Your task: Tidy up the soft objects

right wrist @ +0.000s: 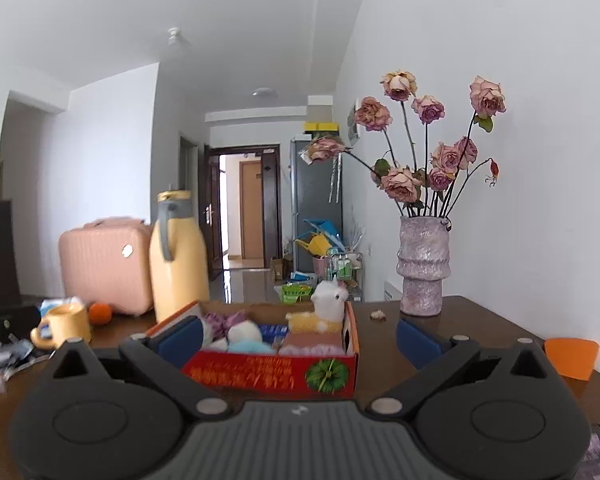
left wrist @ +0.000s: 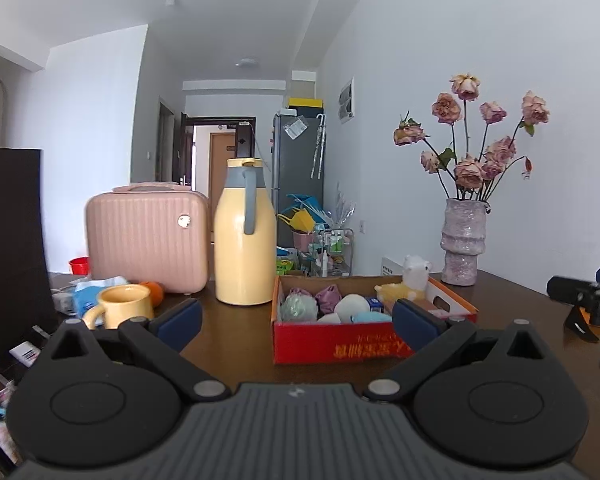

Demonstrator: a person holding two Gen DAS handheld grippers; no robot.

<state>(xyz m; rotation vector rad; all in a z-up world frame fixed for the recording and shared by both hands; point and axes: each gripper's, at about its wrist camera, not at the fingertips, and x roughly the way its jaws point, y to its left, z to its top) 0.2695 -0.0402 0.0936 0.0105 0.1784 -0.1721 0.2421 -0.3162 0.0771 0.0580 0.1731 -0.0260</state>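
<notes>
My left gripper [left wrist: 296,322] and right gripper [right wrist: 298,340], both spread and empty, face a red cardboard box [left wrist: 340,346] holding plush toys [left wrist: 414,280].

My left gripper's right blue finger pad [left wrist: 414,322] covers a corner of the red cardboard box [left wrist: 320,342]. A black device [left wrist: 588,300] is cut off at the right edge. The box's yellow print is too blurred to read.

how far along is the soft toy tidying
Looks mostly done: the red cardboard box already holds the white-and-yellow plush alpaca and several pastel fluffy balls. Nothing is in hand; the left gripper and right gripper are both open and empty. No loose soft items are clearly visible.
</notes>
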